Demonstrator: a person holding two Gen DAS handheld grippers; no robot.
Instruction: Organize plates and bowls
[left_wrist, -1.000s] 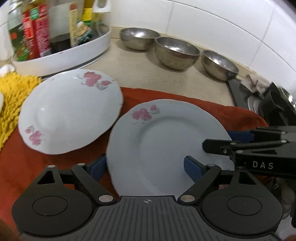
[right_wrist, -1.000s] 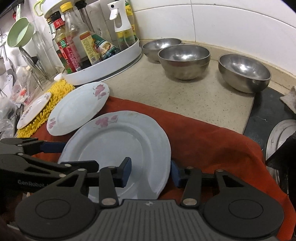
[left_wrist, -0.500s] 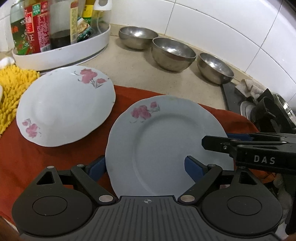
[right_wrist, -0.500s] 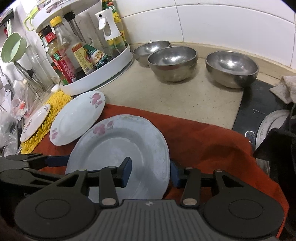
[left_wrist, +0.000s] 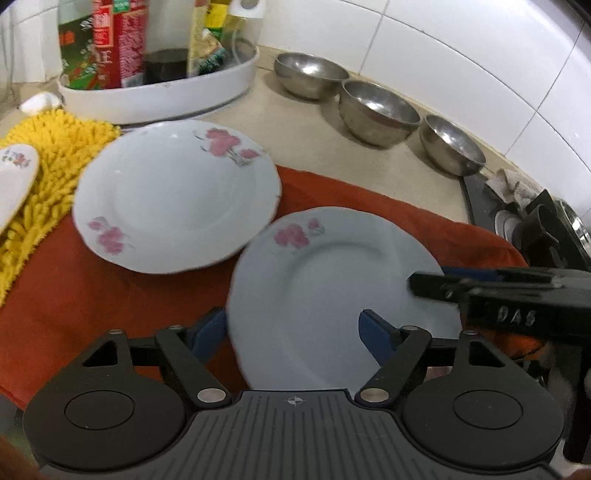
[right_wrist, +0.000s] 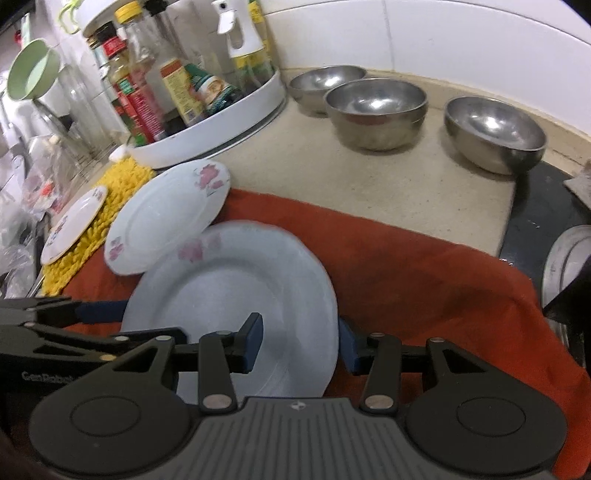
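Note:
Two white plates with pink flowers lie on a red cloth. The near plate sits between both grippers. My right gripper is on its right rim, one pad against the outer edge and the other down on the plate's face. My left gripper straddles its left rim; its jaws are closing and the pads are still off the plate. The far plate overlaps the near one's far-left edge. Three steel bowls stand in a row by the tiled wall.
A white round tray of bottles stands at the back left. A yellow mat beside it carries a small flowered plate. A black stove top with a pan borders the counter on the right.
The left gripper's jaws have narrowed around the near plate's left rim, and its view has drawn back and shifted. The right gripper has kept its place on the right rim.

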